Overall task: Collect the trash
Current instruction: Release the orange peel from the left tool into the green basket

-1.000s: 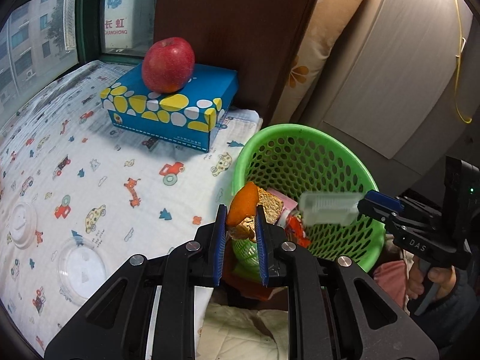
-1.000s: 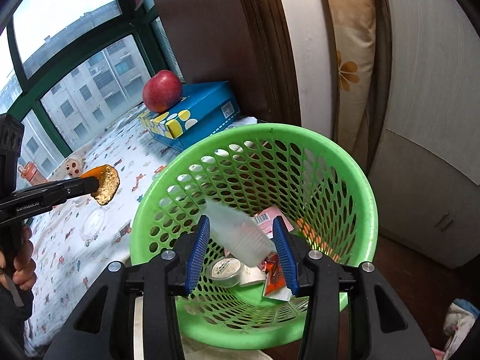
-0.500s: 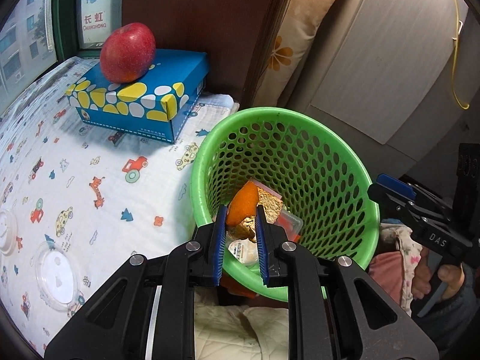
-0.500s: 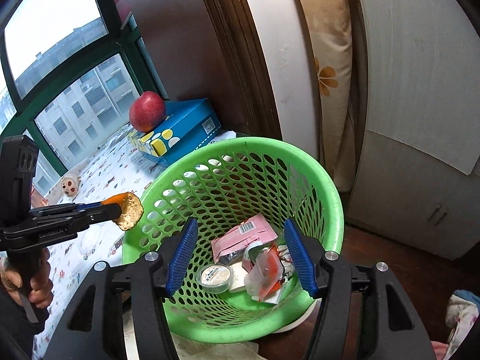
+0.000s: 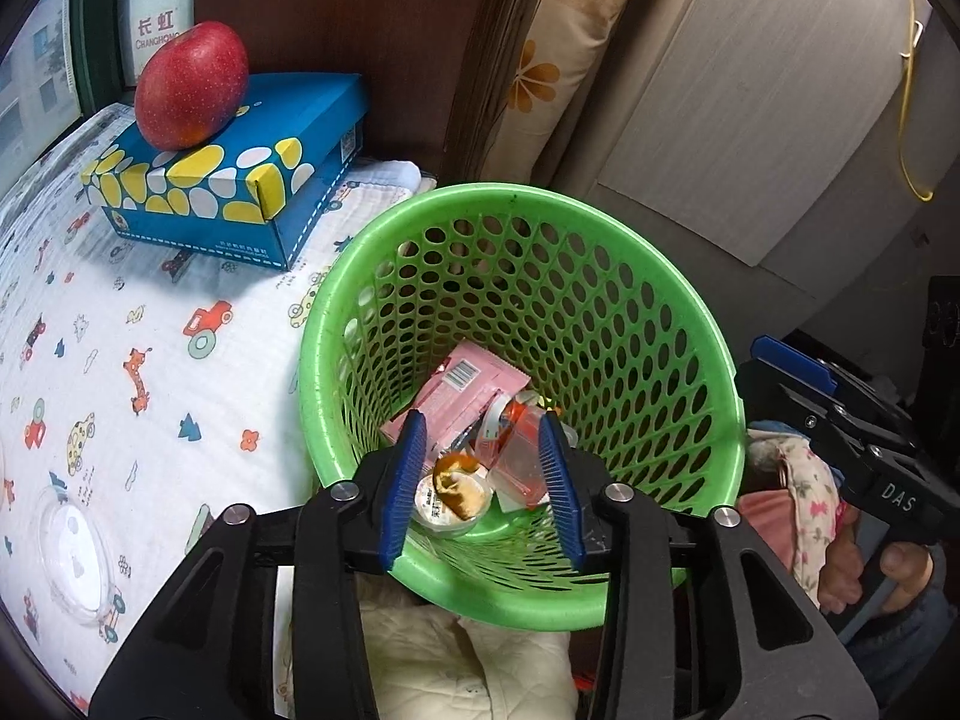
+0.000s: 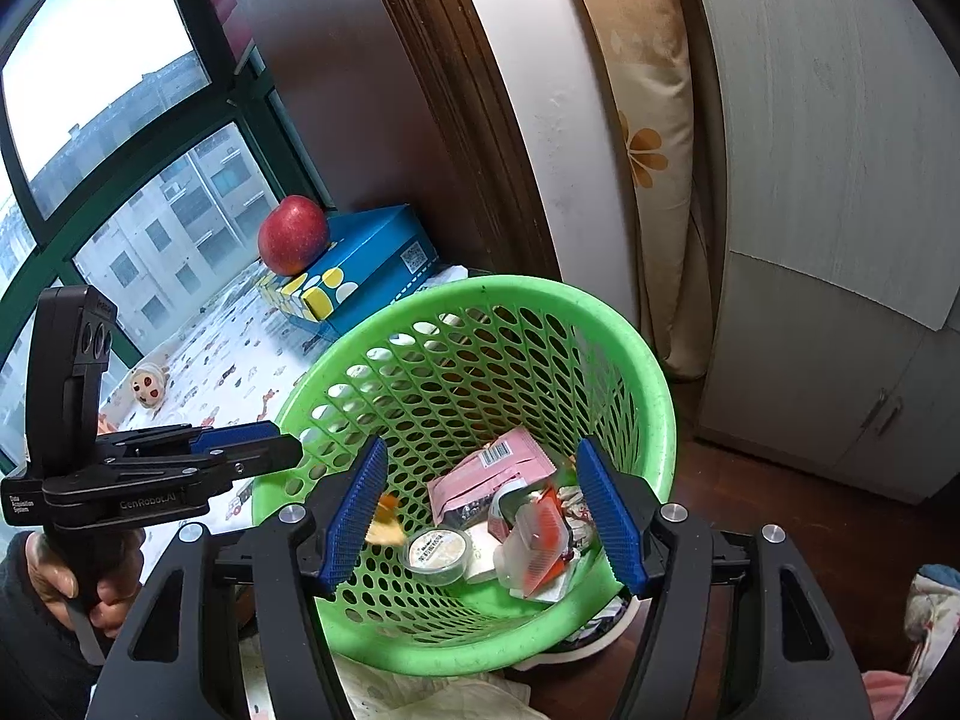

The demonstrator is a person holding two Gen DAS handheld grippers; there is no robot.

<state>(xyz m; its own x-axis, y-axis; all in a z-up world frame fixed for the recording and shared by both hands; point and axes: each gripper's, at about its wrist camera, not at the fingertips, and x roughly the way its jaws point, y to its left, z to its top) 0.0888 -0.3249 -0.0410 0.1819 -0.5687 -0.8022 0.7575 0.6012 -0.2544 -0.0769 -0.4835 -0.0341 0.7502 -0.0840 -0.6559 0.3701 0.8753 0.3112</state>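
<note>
A green perforated basket (image 5: 708, 384) (image 6: 654, 396) stands beside the bed. Inside lie a pink wrapper (image 5: 462, 390) (image 6: 498, 471), a clear plastic container (image 5: 522, 459) (image 6: 531, 549), a small round lidded cup (image 6: 437, 552) and an orange peel (image 5: 453, 483) (image 6: 387, 519). My left gripper (image 5: 483, 489) is open and empty over the basket's near rim, and also shows in the right wrist view (image 6: 264, 450). My right gripper (image 6: 489, 516) is open and empty above the basket, and also shows in the left wrist view (image 5: 792, 363).
A red apple (image 5: 191, 84) (image 6: 294, 234) sits on a blue patterned box (image 5: 240, 180) (image 6: 360, 264) on the cartoon-print sheet (image 5: 120, 360). A clear round lid (image 5: 72, 558) lies on the sheet. A floral pillow (image 5: 540, 60) and a cabinet (image 6: 840, 240) stand behind the basket.
My left gripper opened and the orange peel dropped into the basket. My right gripper let go of the clear container earlier and drew back, open.
</note>
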